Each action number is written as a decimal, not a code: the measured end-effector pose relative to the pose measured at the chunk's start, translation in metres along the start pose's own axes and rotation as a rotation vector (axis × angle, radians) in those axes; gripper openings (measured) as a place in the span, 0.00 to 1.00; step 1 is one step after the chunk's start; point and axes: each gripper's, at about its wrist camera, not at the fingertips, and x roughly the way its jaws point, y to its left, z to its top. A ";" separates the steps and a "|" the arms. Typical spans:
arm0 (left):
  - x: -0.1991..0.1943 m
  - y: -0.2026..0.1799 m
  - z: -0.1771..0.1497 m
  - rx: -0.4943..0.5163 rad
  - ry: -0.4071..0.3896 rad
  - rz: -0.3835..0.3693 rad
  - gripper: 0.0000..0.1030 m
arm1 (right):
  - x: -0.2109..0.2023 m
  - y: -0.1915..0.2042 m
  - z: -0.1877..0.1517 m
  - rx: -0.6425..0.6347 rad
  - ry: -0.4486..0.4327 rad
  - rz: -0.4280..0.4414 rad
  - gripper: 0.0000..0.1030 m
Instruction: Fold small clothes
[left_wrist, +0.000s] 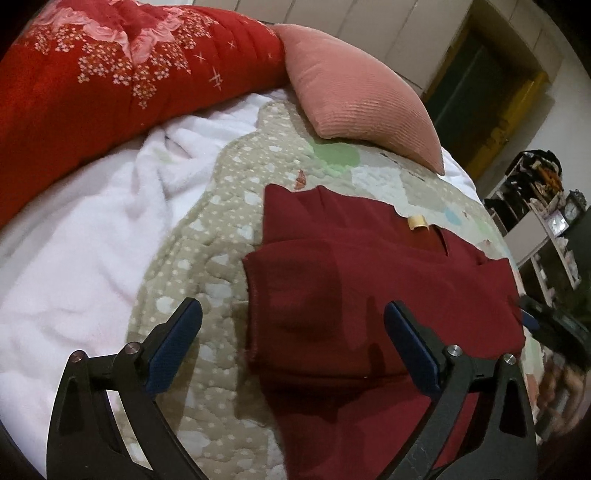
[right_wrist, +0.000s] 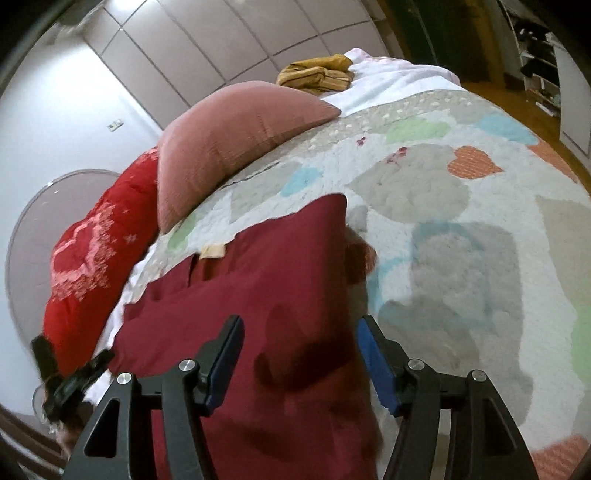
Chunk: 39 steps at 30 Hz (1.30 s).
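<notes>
Here both tools (left_wrist: 293, 345) (right_wrist: 300, 360) gape empty above the maroon garment (left_wrist: 369, 280), its near edge cropped.

Dark maroon garment (left_wrist: 369, 280) on a beige quilt (left_wrist: 207, 236) with pastel patches; salmon-pink ribbed pillow (left_wrist: 354, 88) beyond the garment; red floral comforter (left_wrist: 110, 81).

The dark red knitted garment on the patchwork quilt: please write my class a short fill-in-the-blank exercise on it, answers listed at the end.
1. The dark red knitted garment lies on a patchwork ____.
2. The ribbed cushion beyond the garment is ____ in colour.
3. The jaws of the left gripper and of the right gripper stand ____, with no cloth pinched.
4. The small label at the garment's neckline is ____ in colour.

Missing words: quilt; pink; open; cream
</notes>
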 end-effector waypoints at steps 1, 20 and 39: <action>0.001 -0.001 0.000 0.000 0.002 -0.005 0.97 | 0.007 -0.001 0.004 0.000 0.005 -0.008 0.59; 0.024 -0.010 -0.007 0.049 0.053 0.043 0.97 | -0.027 -0.018 0.005 -0.035 -0.067 -0.127 0.23; 0.028 -0.012 -0.012 0.060 0.037 0.082 0.97 | -0.039 0.020 -0.050 -0.261 -0.031 -0.164 0.22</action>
